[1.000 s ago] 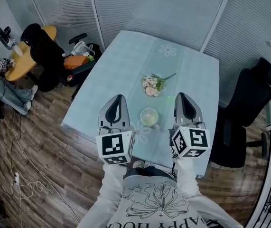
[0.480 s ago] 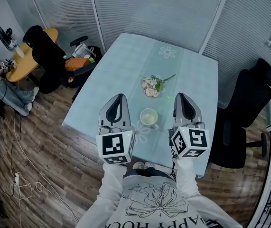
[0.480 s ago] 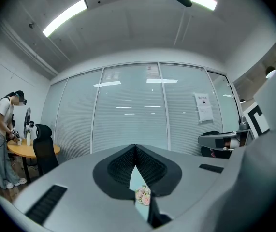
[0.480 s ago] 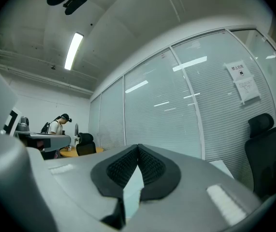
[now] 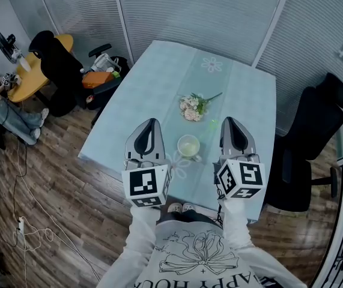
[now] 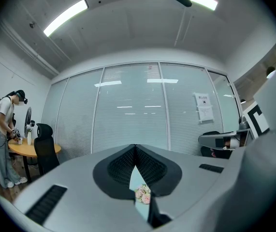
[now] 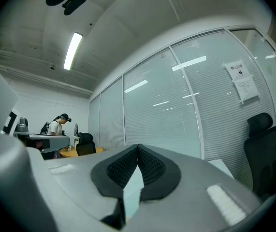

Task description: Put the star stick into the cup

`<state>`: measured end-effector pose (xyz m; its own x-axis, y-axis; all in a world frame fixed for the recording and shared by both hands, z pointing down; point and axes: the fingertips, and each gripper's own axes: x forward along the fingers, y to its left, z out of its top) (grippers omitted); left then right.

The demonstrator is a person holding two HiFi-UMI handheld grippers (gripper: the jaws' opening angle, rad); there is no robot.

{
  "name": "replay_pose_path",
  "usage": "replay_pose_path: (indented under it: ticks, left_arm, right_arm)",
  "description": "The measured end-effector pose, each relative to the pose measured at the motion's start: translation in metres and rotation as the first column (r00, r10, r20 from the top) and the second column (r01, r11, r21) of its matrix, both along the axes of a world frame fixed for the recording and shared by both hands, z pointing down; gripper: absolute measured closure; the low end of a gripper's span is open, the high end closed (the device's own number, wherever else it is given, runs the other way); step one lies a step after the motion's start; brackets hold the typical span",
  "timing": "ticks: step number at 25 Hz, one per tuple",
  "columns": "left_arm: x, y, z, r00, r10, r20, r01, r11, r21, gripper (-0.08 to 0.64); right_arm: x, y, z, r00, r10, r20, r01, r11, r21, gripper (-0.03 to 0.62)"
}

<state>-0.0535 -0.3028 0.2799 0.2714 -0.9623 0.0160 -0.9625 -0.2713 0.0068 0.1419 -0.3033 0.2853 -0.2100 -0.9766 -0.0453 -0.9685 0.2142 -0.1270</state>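
Currently the left gripper (image 5: 150, 123) and the right gripper (image 5: 230, 122) are both closed tip to tip and hold nothing. Only slivers of the table (image 5: 159, 71) and the flowers (image 5: 191, 108) show through the narrow slits below their pads. They hang above the near end of the table with the cup (image 5: 188, 147) upright between them, touching neither.

The star stick is not in either grip. A faint pale-green fleck (image 5: 214, 125) on the cloth just beside the right gripper's tip may be it, but it is too small to be sure.

The first risk, as I judge it, is reaching without knowing where the target is and closing on bare cloth or on the flower stems instead.

If that fleck is the stick, it lies flat, and a thin flat thing is hard to pinch. Jaws brought down closed, or opened too late, would likely push it away or bunch the cloth.

The cup looks light and stands near the table's front edge. A jaw swinging inward could knock it over or nudge it toward that edge.

A stick gripped off-centre may pivot between the pads and catch the cup's rim rather than drop inside. The left gripper is close enough to steady the cup, though it could just as easily bump it.
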Motion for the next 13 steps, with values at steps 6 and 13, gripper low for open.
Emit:
replay_pose_path:
  ticks: [6, 13]
  left_arm:
    - [-0.0029, 0.0013, 0.0009, 1.0, -0.004, -0.001, 0.004, 1.0, 0.001, 0.557]
    - [-0.0026, 0.0028, 0.0047, 1.0, 0.0, 0.001, 0.0, 1.0, -0.004, 0.557]
  right_arm:
    - [-0.0019, 0.0013, 0.0023, 1.0, -0.003, -0.001, 0.003, 1.0, -0.004, 0.581]
    - [-0.0017, 0.0026, 0.0052, 1.0, -0.001, -0.003, 0.001, 1.0, -0.007, 0.581]
